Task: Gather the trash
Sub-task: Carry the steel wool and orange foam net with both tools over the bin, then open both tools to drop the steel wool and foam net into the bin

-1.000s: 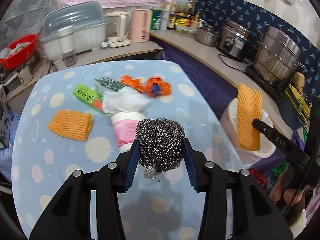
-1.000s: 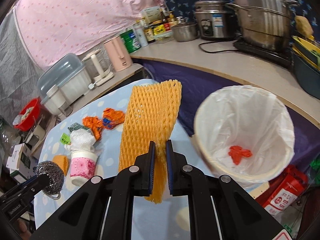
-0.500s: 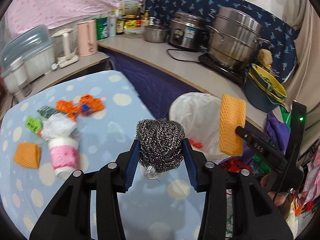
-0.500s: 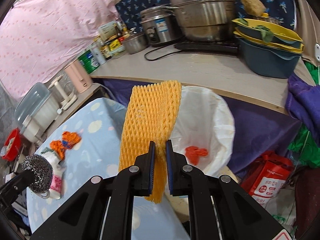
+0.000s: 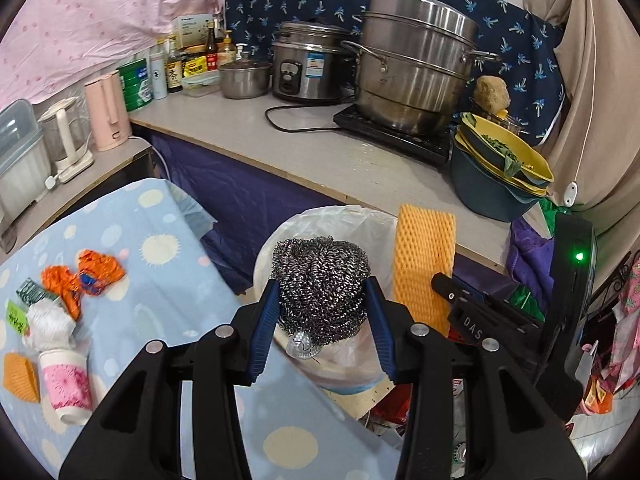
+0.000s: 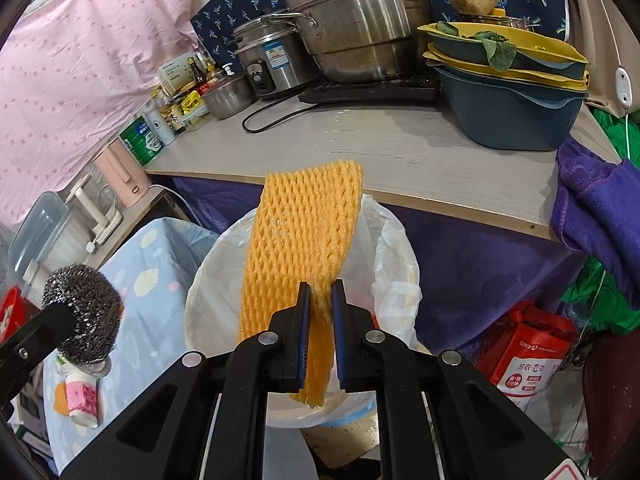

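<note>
My left gripper (image 5: 322, 308) is shut on a steel wool scrubber (image 5: 320, 280), held over the near rim of the white-lined trash bin (image 5: 320, 216). My right gripper (image 6: 320, 312) is shut on an orange foam net (image 6: 304, 232) that stands upright above the bin (image 6: 392, 248). The net (image 5: 424, 264) and the right gripper (image 5: 480, 320) also show in the left wrist view. The scrubber (image 6: 82, 312) shows at the left of the right wrist view. On the blue dotted table (image 5: 172, 280) lie a pink paper cup (image 5: 66, 384), white crumpled paper (image 5: 50, 324), orange wrappers (image 5: 84, 276) and another orange foam net (image 5: 18, 376).
A counter (image 5: 340, 160) behind the bin carries a steamer pot (image 5: 416, 60), rice cooker (image 5: 312, 68), stacked basins (image 5: 500, 172) and bottles. A pink kettle (image 5: 108, 112) stands at the left. A red bag (image 6: 528, 352) and purple cloth (image 6: 600, 208) are to the right of the bin.
Both grippers swung right from above the table to over the bin, each keeping its hold. The table trash has shifted to the left edge of the views.
</note>
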A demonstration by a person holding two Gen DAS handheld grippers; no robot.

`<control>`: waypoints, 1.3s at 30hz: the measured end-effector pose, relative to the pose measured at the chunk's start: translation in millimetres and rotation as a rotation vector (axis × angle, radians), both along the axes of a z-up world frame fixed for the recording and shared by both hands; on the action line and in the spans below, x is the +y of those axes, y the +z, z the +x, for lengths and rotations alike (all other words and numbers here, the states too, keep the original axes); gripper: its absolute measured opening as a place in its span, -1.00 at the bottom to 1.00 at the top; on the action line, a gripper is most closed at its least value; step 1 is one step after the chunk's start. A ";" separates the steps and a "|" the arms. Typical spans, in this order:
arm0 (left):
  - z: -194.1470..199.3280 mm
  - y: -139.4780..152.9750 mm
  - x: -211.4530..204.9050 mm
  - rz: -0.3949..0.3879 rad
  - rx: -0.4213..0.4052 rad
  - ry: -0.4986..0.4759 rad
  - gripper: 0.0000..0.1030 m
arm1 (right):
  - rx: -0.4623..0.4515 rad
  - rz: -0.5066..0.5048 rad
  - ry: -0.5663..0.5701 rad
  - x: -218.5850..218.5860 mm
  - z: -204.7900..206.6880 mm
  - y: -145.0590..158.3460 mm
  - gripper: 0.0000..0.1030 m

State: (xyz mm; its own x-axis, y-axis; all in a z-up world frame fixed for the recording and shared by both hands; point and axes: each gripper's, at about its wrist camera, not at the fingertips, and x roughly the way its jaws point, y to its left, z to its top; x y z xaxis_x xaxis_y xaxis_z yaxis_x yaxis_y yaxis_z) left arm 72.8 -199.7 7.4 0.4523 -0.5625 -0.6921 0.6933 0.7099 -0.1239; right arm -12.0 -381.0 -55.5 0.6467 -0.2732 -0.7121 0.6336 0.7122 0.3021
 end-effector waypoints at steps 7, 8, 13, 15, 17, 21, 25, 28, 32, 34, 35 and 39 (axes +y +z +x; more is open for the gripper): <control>4.4 -8.7 -27.7 0.018 -0.004 -0.021 -0.19 | 0.008 0.014 -0.009 -10.0 6.6 -8.5 -0.80; 4.8 -10.3 -30.3 0.020 -0.003 -0.024 -0.20 | 0.010 0.015 -0.011 -10.6 7.7 -9.1 -0.80; 7.9 -16.7 -38.8 0.031 -0.001 -0.025 -0.19 | 0.016 0.019 -0.009 -13.2 11.9 -12.2 -0.79; 9.0 -19.0 -41.3 0.037 0.000 -0.026 -0.19 | 0.018 0.022 -0.009 -14.3 13.1 -13.6 -0.75; 10.4 -21.5 -43.8 0.045 0.001 -0.023 -0.18 | 0.016 0.024 -0.013 -14.1 13.6 -14.0 -0.70; 13.5 -24.6 -44.8 0.043 0.011 -0.018 -0.16 | 0.009 0.028 -0.016 -15.0 13.7 -13.8 -0.69; 14.3 -26.2 -46.0 0.039 0.014 -0.018 -0.11 | 0.006 0.023 -0.024 -15.7 12.9 -12.2 -0.55; 13.2 -25.4 -46.2 0.035 0.002 -0.016 -0.09 | -0.003 0.015 -0.033 -16.5 11.0 -9.1 -0.28; 11.9 -20.6 -45.9 0.020 -0.021 -0.010 0.13 | -0.017 0.007 -0.046 -17.7 8.0 -3.6 -0.18; 11.6 -18.4 -45.4 0.017 -0.028 -0.008 0.15 | -0.022 0.005 -0.048 -18.2 6.8 -1.6 -0.17; 11.5 -17.7 -44.8 0.016 -0.029 -0.008 0.15 | -0.024 0.003 -0.049 -18.4 6.3 -0.3 -0.16; 11.5 -15.4 -42.9 0.015 -0.032 -0.006 0.15 | -0.029 -0.002 -0.048 -16.1 5.5 4.8 -0.14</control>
